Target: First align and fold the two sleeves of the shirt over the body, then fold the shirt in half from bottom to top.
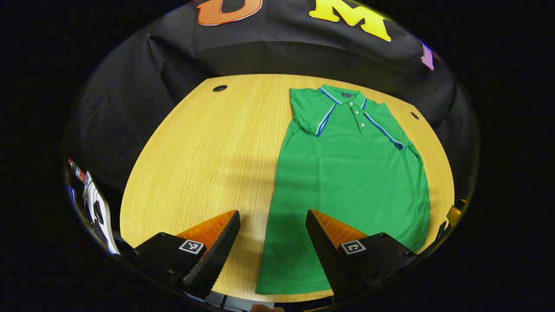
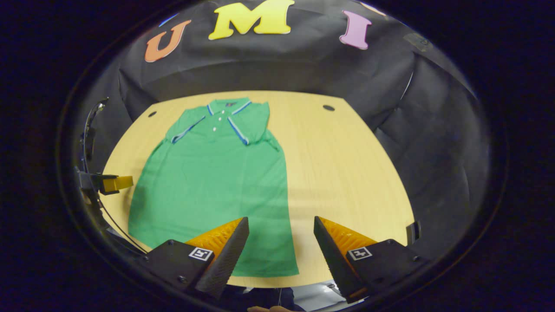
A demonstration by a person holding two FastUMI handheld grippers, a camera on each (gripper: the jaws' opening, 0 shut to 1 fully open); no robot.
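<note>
A green polo shirt (image 1: 351, 182) with blue-and-white trim lies flat on the wooden table (image 1: 204, 151), collar at the far end, both short sleeves folded in over the chest. The left gripper (image 1: 273, 221) stands open above the shirt's near left hem corner, nothing between its fingers. In the right gripper view the same shirt (image 2: 217, 182) lies left of centre. My right gripper (image 2: 282, 227) is open above the shirt's near right hem corner, holding nothing. The other gripper (image 2: 110, 184) shows at the left rim of that view.
Round cable holes (image 1: 220, 88) (image 2: 328, 107) sit in the table's far corners. Black cloth walls surround the table (image 2: 347, 164). Bare wood stretches on either side of the shirt. Some equipment (image 1: 93, 203) stands off the table's left edge.
</note>
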